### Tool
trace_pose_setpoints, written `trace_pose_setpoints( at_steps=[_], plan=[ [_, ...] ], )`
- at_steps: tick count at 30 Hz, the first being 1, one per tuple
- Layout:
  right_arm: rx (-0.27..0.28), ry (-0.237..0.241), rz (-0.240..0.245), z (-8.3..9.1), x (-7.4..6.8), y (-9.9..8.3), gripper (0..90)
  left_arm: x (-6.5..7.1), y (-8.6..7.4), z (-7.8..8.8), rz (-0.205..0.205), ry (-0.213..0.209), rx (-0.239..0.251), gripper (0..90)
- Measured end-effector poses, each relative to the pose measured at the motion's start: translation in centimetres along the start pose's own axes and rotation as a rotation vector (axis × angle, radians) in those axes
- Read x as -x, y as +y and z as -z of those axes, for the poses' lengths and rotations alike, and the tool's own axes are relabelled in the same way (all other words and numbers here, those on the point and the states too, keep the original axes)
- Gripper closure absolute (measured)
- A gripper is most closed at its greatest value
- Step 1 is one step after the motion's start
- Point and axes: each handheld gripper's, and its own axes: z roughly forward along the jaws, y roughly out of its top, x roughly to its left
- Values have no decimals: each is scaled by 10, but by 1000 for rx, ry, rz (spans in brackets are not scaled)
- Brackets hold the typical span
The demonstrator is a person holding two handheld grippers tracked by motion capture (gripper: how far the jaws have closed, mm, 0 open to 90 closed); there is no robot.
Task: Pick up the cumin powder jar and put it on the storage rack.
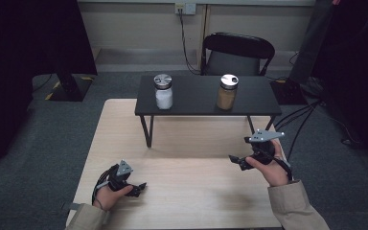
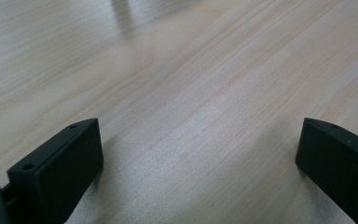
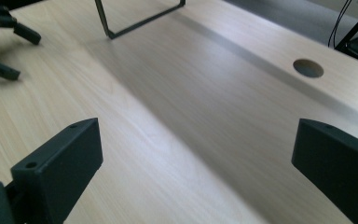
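Observation:
Two glass jars with metal lids stand on a low black stand [image 1: 196, 103] at the back of the light wooden table [image 1: 182, 191]. The left jar [image 1: 163, 92] holds white powder and the right jar [image 1: 227, 92] holds brown powder. My left gripper [image 1: 140, 187] rests low at the table's front left, open, with bare wood between its jaws [image 2: 200, 154]. My right gripper [image 1: 235, 161] hovers at the right, open and pointing left, with nothing between its jaws [image 3: 196, 158]. Both grippers are well short of the jars.
The stand's thin black legs [image 3: 135, 21] rest on the table. A round cable hole [image 3: 307, 68] is cut in the tabletop. A black folding chair [image 1: 237, 52] stands behind the table, and cables [image 1: 302, 120] run over the grey floor at the right.

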Motion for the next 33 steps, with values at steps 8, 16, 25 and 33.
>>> trace_pose_setpoints(
  at_steps=[8, 16, 25, 33],
  plan=[
    [-24, 7, -24, -6, -1, -23, 8, 0, 0, 0, -3, 0, -1, 0],
    [-30, 12, -29, -11, -4, -41, 12, 0, 0, 0, -3, 0, -1, 0],
    [-36, 17, -58, -14, -6, -61, 16, 0, 0, 0, -8, 3, -2, 0],
    [-25, 10, -78, -12, -7, -77, 20, 0, 0, 0, -7, 3, -1, 0]
  ],
)
